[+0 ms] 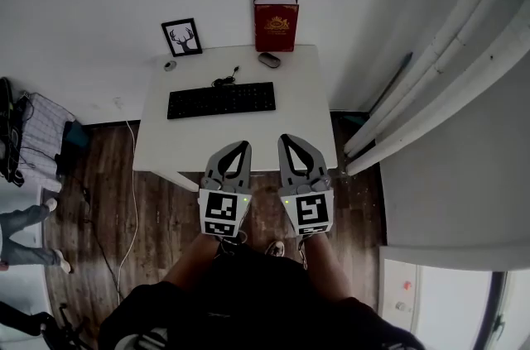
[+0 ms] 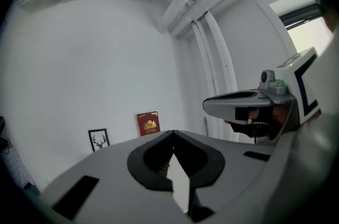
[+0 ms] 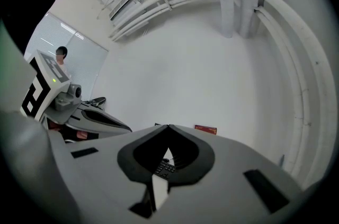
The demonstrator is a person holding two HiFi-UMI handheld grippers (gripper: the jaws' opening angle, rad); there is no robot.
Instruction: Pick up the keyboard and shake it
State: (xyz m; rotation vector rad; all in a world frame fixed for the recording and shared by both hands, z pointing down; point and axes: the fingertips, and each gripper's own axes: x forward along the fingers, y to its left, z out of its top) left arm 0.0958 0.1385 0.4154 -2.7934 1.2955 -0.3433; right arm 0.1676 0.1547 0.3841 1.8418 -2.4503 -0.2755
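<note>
A black keyboard (image 1: 221, 100) lies flat on the white table (image 1: 157, 148), its cable curling behind it. A sliver of its keys (image 3: 166, 167) shows through the right gripper's jaw window. My left gripper (image 1: 243, 146) and right gripper (image 1: 285, 140) hang side by side over the table's near edge, short of the keyboard and apart from it. Both are shut with nothing between the jaws. From the left gripper view my left gripper (image 2: 173, 134) points at the back wall, with the right gripper's body to its right.
At the table's back stand a framed deer picture (image 1: 182, 36) and a red book (image 1: 275, 24); a dark mouse (image 1: 268, 59) and a small round object (image 1: 170, 65) lie near them. White pipes (image 1: 431, 83) run along the right. A person's legs (image 1: 25, 237) show at the far left.
</note>
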